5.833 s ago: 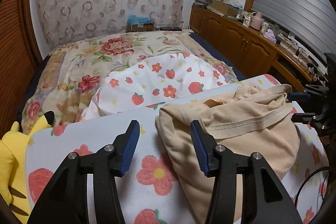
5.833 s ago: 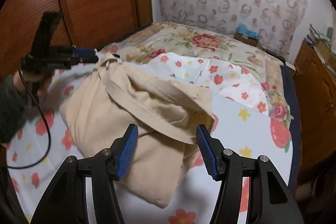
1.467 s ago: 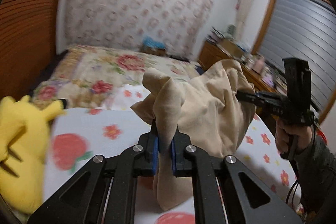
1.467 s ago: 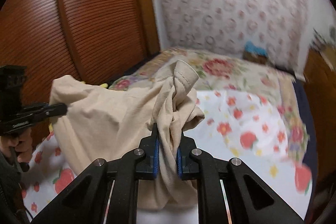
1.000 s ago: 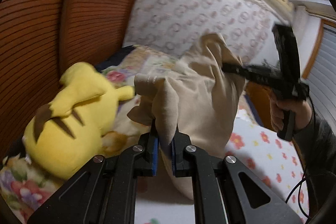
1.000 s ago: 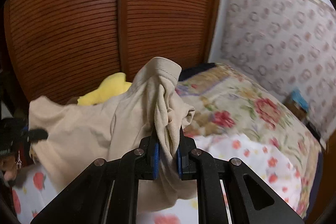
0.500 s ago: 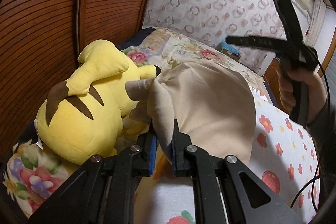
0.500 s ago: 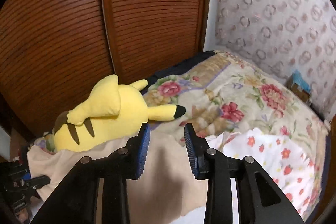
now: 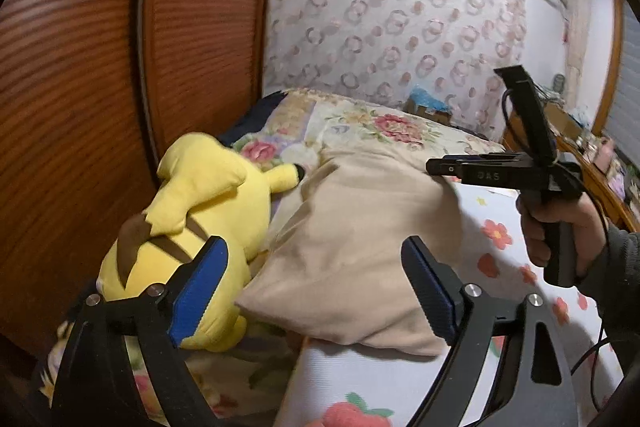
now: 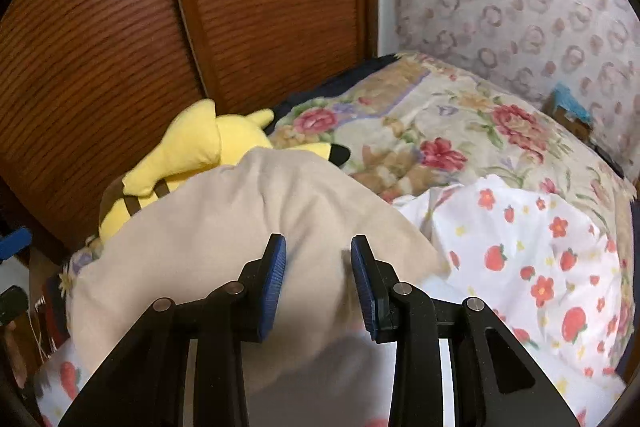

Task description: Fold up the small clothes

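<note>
The beige garment (image 9: 352,235) lay spread at the left edge of the bed (image 10: 520,267), its far side draped against the yellow plush toy (image 9: 208,211) beside the wooden wardrobe doors (image 9: 100,75). The left gripper (image 9: 312,291) stood wide apart over the garment's near edge, gripping nothing. The right gripper (image 10: 318,275) was parted too, above the cloth, with the strawberry-print sheet (image 10: 540,259) lying bare to its right.

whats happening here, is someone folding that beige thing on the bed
Yes. A person with a handheld gripper in each hand is working on a beige garment spread on the bed, one edge lying against a yellow plush toy. Both the left gripper and right gripper are open, fingers hovering over the cloth, gripping nothing.
</note>
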`<state>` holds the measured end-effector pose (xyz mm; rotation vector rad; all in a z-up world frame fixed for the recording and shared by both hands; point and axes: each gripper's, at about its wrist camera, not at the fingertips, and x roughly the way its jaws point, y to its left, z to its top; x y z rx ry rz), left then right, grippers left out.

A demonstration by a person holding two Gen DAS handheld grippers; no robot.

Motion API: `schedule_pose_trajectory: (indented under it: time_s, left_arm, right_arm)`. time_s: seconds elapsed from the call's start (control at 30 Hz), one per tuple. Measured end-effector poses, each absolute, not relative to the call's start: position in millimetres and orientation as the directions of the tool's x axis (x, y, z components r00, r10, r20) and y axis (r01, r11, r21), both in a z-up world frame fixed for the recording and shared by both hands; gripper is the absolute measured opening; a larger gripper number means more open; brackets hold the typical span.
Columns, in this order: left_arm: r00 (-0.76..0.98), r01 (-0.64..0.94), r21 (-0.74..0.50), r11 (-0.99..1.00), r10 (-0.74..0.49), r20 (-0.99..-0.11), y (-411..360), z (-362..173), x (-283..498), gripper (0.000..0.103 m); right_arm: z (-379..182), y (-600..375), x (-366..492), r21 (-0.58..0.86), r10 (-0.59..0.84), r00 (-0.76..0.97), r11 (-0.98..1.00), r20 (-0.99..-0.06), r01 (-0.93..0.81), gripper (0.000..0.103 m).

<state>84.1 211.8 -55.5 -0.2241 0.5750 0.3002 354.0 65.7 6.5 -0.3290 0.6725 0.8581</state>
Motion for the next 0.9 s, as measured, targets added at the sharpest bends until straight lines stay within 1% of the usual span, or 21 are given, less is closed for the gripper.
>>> schedule_pose_trajectory:
  time_s: [0.13,0.4,0.5,0.7,0.77,0.83,0.87,0.9]
  left_arm:
    - [0.82,-0.293,-0.095,0.951,0.199,-0.536,190.3,-41.8,82.6,0.089]
    - [0.861,-0.19,-0.065,0.98,0.135,-0.49,139.8,-21.4,80.1,0.089]
    - [0.87,-0.146,-0.053,0.988,0.103,-0.482,120.4,-17.9,79.5,0.089]
    - [0.877,-0.065,-0.048,0.997,0.034,-0.479,83.6,-14.1,73.9,0.089]
    - [0.878,-0.046,-0.051,0.998,0.016,-0.478,72.8,-12.8,71.0,0.089]
    - [0.878,-0.031,-0.056,0.998,0.001,-0.479,66.0,-10.9,68.8,0.089]
    - [0.879,-0.025,-0.056,0.998,-0.005,-0.477,61.0,-9.5,65.8,0.089]
    - [0.879,-0.021,-0.054,0.998,-0.007,-0.476,57.0,-8.5,64.3,0.089]
  right_arm:
    - [18.1,26.8,323.6,0.002,0.601,0.511,0.649,-0.615,-0.761,0.035]
    - [31.2,-59.9,249.0,-0.012,0.577,0.609,0.72,-0.544,-0.694,0.035]
    - [32.1,-88.2,220.7,0.003,0.559,0.643,0.756,-0.523,-0.654,0.035]
    - [29.5,-121.7,174.3,-0.009,0.495,0.719,0.821,-0.487,-0.571,0.035]
    - [28.5,-128.8,160.8,-0.007,0.493,0.728,0.825,-0.476,-0.564,0.04]
    - [28.2,-135.4,148.9,0.001,0.491,0.734,0.832,-0.469,-0.555,0.051]
    - [26.7,-139.3,142.5,0.0,0.487,0.74,0.835,-0.465,-0.55,0.054]
    - [26.9,-141.5,133.1,-0.004,0.481,0.746,0.839,-0.46,-0.544,0.059]
